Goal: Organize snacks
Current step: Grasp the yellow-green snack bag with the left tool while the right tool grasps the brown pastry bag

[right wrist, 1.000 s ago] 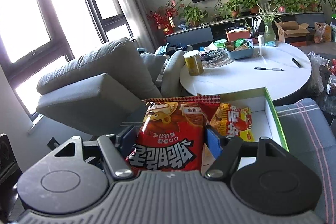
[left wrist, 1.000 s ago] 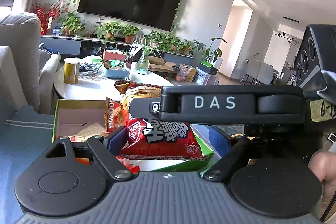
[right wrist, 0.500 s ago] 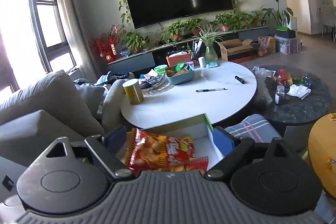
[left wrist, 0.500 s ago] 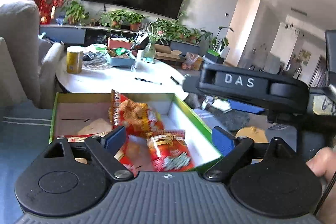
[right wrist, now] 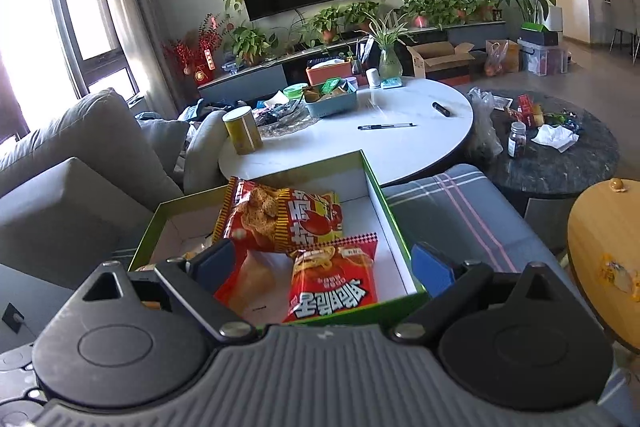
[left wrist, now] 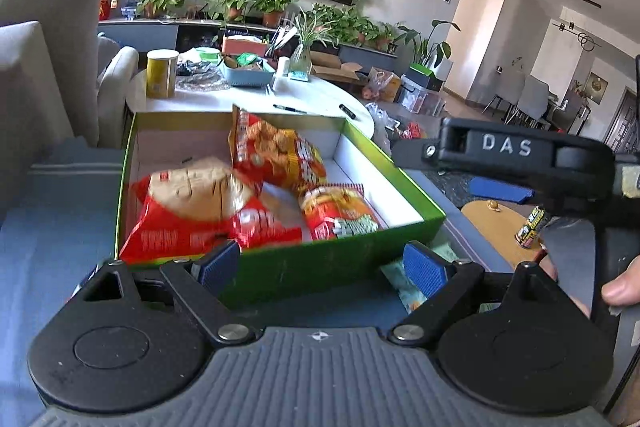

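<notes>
A green cardboard box sits on a blue cushion and holds three snack bags. In the left wrist view these are a wide red bag at the left, a red-and-yellow bag leaning at the back, and a small red bag at the right. My left gripper hovers open at the box's near wall, with nothing between its pads. My right gripper is open over the near right part of the box. The small red bag lies loose below it, in front of the red-and-yellow bag.
A round white table behind the box carries a yellow can, a blue basket and pens. To the right are a dark marble table and a wooden round top. A grey sofa is at the left. A person's hand is at the right edge.
A second ago the small red bag stood between my right gripper's fingers; now it lies in the box. The right gripper has drawn off to the right, and both views tip down.
</notes>
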The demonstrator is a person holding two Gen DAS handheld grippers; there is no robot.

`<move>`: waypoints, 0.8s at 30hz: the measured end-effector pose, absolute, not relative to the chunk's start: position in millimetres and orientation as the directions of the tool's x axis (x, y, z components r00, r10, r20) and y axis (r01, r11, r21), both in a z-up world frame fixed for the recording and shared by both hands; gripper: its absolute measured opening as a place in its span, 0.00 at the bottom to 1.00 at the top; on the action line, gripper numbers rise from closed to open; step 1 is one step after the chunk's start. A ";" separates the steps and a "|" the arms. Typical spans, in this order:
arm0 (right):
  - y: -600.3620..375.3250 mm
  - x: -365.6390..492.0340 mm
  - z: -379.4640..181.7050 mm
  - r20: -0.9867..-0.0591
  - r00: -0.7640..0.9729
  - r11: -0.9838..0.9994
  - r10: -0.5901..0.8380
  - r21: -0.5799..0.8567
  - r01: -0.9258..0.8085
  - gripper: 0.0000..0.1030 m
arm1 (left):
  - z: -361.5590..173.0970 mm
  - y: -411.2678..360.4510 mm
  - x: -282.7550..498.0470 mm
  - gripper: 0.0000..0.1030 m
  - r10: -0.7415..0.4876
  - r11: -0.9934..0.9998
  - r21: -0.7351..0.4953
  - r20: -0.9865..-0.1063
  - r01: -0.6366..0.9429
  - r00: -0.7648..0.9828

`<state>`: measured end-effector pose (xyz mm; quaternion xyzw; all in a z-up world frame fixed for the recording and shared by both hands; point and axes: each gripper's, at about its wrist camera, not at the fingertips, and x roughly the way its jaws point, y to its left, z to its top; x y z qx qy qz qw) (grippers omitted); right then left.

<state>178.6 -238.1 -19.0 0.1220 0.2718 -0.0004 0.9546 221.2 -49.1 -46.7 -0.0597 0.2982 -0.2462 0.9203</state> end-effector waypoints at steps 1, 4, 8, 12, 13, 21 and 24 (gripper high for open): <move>-238.7 175.5 -18.7 -0.518 0.853 0.971 0.064 0.231 0.068 0.81 | -47.2 -49.1 217.5 0.85 -0.486 0.873 -0.253 -0.522 0.417 0.701; -240.7 165.3 -18.9 -0.519 0.852 0.970 0.070 0.234 0.063 0.81 | -50.0 -47.0 202.9 0.85 -0.482 0.875 -0.249 -0.530 0.415 0.698; -242.5 147.1 -24.6 -0.528 0.845 0.967 0.090 0.249 0.053 0.81 | -56.1 -44.4 181.1 0.85 -0.484 0.874 -0.256 -0.543 0.413 0.687; -241.3 127.2 -32.1 -0.534 0.840 0.972 0.098 0.233 0.034 0.81 | -64.1 -40.8 162.5 0.85 -0.485 0.873 -0.264 -0.555 0.411 0.675; -240.8 121.6 -34.8 -0.538 0.837 0.973 0.103 0.230 0.028 0.81 | -66.2 -40.0 158.8 0.85 -0.486 0.873 -0.266 -0.558 0.410 0.673; -235.4 94.2 -52.9 -0.562 0.818 0.979 0.119 0.202 -0.004 0.81 | -87.0 -38.8 130.0 0.85 -0.498 0.867 -0.312 -0.580 0.388 0.645; -234.4 85.0 -61.9 -0.570 0.810 0.976 0.136 0.216 -0.011 0.81 | -93.4 -44.1 121.6 0.86 -0.502 0.864 -0.311 -0.583 0.396 0.639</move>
